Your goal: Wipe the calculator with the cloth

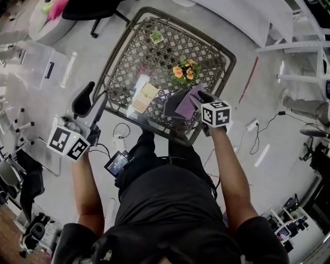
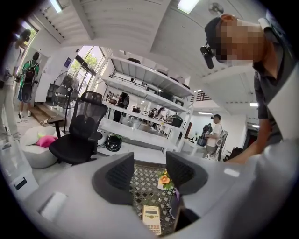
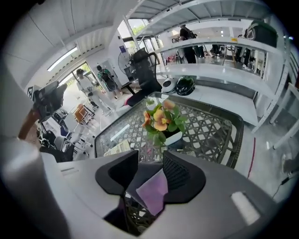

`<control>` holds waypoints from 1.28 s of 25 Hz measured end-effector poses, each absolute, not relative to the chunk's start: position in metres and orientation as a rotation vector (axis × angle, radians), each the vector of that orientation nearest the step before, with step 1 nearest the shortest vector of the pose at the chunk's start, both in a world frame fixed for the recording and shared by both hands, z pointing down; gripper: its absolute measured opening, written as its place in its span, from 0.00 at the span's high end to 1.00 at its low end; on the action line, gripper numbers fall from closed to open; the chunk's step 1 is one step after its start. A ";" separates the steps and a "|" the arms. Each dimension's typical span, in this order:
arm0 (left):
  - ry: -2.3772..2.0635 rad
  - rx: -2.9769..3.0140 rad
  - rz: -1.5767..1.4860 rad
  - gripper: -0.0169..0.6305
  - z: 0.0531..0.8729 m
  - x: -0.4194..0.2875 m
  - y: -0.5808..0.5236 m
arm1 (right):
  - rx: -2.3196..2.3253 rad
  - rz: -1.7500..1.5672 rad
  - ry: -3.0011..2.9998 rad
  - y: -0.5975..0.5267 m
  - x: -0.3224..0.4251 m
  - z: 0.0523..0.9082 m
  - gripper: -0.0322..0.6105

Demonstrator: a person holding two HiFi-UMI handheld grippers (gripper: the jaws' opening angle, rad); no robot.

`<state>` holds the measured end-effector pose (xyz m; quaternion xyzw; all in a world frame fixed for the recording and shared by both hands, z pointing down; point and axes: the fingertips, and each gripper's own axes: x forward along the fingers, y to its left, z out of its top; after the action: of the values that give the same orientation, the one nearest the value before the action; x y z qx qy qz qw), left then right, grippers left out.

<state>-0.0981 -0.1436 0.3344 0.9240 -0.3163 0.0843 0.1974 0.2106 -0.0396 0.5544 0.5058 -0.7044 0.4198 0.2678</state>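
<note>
Lattice-topped table (image 1: 202,50) bearing calculator (image 1: 144,98) stands on pale floor (image 1: 289,172) among white shelving (image 2: 140,77)

Bright ceiling lamps (image 2: 187,4) light everything evenly; gripper views bulge, corners black, near fingers (image 3: 180,175) blurred.

Pale grey floor (image 1: 278,103), strewn with loose cables and a white power strip (image 1: 252,125). Square metal-lattice worktop (image 1: 136,54), dark-rimmed. Black mesh office chair (image 2: 79,135), with a white beanbag (image 2: 32,154) beside it. Tall white shelving (image 2: 140,100), stocked. Standing fan (image 2: 63,93) near bright windows (image 2: 91,58). Ceiling light (image 2: 187,4), lit.
</note>
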 end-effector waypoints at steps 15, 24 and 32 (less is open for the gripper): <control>-0.938 2.513 0.223 0.61 0.374 -0.105 -0.149 | 1.123 1.126 -1.640 -0.020 0.208 0.676 0.60; -0.956 2.488 0.211 0.61 0.384 -0.119 -0.151 | 1.065 0.996 -1.550 -0.021 0.207 0.698 0.61; -0.968 2.473 0.187 0.61 0.389 -0.133 -0.152 | 1.029 0.885 -1.532 -0.025 0.202 0.692 0.85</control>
<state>-0.1325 -0.1518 0.3888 0.9023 -0.3534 0.0682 0.2374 0.2017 -0.0246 0.6923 0.4292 -0.6391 0.3691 0.5208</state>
